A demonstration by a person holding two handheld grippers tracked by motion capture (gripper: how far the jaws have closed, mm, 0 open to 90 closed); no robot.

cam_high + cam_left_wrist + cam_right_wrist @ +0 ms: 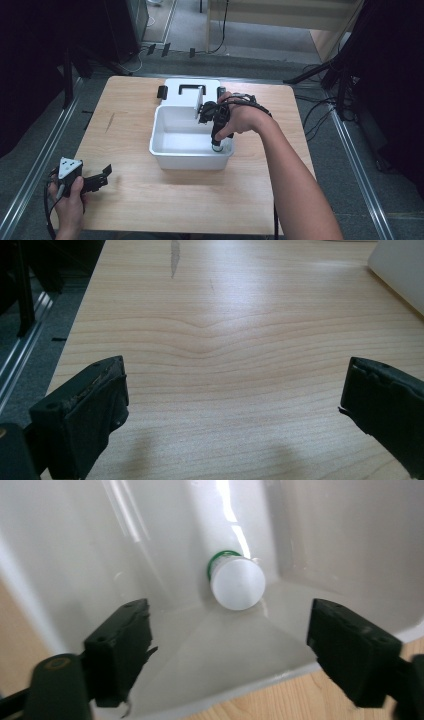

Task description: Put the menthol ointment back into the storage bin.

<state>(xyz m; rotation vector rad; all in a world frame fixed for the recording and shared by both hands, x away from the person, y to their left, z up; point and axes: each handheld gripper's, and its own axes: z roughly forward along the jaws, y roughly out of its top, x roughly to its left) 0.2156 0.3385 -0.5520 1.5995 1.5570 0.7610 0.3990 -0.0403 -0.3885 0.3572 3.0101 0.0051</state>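
The right gripper (227,645) has its two black jaws spread wide with nothing between them, pointed down into the white bin (165,150). Beyond the jaw tips a single small white bottle (237,582), white-capped with a green ring under the cap, stands in a corner of the bin, tucked where two walls meet the floor, apart from both jaws. In the high view the right hand (245,117) holds that gripper over the bin's right side, near its front right corner. The rest of the bin's floor is bare. One white lid (192,92) with a black handle stands propped behind the bin's far wall, with black latches at its sides. The left gripper (232,405) is also spread wide and holds nothing, its jaws low over bare wood, well to the left of the bin and nearer the person; the left hand (67,200) grips it near the table's (125,190) front left edge. Open tabletop lies left of, right of and in front of the bin.
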